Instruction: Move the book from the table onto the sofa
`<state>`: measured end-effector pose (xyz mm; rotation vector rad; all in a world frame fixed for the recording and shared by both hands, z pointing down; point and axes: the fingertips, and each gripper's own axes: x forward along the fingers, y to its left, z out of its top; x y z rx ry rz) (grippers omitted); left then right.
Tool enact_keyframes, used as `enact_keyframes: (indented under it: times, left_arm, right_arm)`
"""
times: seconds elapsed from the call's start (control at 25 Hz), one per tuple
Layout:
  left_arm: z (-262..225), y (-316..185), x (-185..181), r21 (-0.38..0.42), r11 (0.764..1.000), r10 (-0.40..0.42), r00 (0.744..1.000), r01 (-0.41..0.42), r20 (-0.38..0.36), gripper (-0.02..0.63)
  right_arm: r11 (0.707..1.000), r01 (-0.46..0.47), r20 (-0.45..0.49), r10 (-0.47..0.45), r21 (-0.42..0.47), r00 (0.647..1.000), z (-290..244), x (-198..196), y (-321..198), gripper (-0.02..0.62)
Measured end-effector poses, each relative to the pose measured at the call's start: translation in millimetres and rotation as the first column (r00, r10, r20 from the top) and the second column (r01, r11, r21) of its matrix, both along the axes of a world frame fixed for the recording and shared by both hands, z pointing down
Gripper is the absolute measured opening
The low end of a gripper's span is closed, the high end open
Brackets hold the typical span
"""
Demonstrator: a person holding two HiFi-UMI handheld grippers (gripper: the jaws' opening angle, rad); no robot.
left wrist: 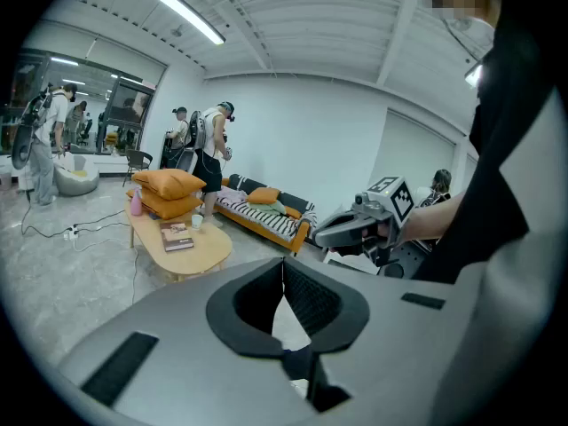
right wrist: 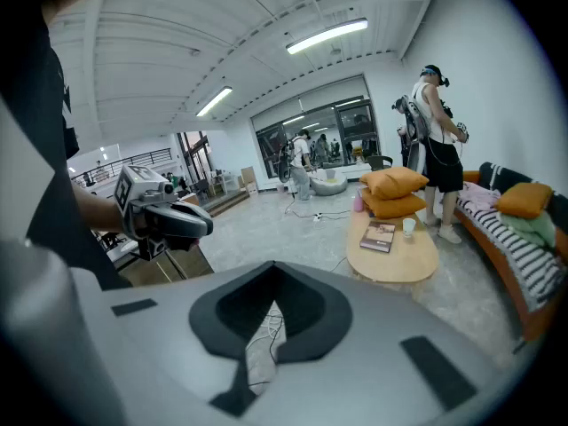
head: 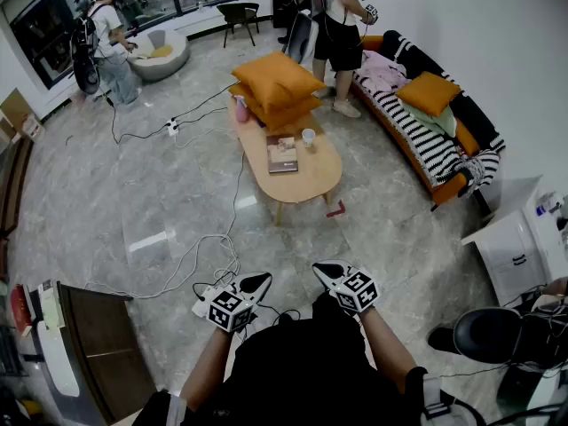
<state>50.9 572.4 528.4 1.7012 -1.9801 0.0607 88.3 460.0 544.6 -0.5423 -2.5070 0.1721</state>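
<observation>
Left gripper point(head: 257, 282) and right gripper point(head: 327, 272): both held low in front of the wearer, well apart from the surface point(head: 315, 174). Each carries a cube with black-and-white square markers.

Jaw state:
- Left jaws: closed, dark ribbed pads meeting at the tips, nothing between them
- Right jaws: closed, tips together, nothing between them; only grey floor and a white cable point(head: 191, 256) show behind them

Surface: an oval top of pale wood on short legs, standing on glossy grey marble-pattern tiles.

Items on it:
- Book point(head: 282, 153): thin, rectangular, lying flat near the middle of the surface, brownish cover. Its print is too small to read
- Cup point(head: 308, 137): small, white, upright, near the edge that faces the sofa, just beside the book
- Cushions point(head: 277, 91): two square orange fabric cushions, stacked, covering the far end of the surface and hiding that edge
- Bottle point(head: 241, 109): pink, upright, at the far left edge, against the cushions

Sofa point(head: 448, 192): orange frame along the right wall, draped with black-and-white striped cloth; loose fabrics and one orange cushion lie on it. A person point(head: 337, 34) stands at its far end, cut off by the top of the head view
</observation>
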Motion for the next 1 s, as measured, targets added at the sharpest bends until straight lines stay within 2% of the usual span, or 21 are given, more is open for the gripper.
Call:
enact_keyframes:
  times: [0.44,0.68,0.88,1.0]
  left_arm:
    - [3.5,-3.7,3.5,-0.004,1.000,-0.001,1.000,0.001,-0.004,0.012]
    - [3.9,-0.4,3.0,-0.004,1.000,-0.017,1.000,0.017,-0.016,0.012]
    - [7.2,-2.1,3.1,-0.021,0.999,-0.030,0.999,0.030,-0.021,0.012]
    - [6.3,-4.0,1.2,-0.023,0.998,-0.066,0.998,0.065,-0.025,0.012]
  right_arm:
    - [1.000,-0.004,-0.003,0.004,-0.006,1.000,3.1,3.2,-3.1,0.008]
    - [0.997,-0.030,-0.014,0.029,-0.068,0.999,2.2,2.1,-4.1,0.008]
    - [0.999,-0.011,-0.023,0.010,-0.042,1.000,7.5,3.3,-7.6,0.008]
    - [0.999,0.012,-0.041,-0.014,-0.046,0.999,12.9,5.2,-10.6,0.009]
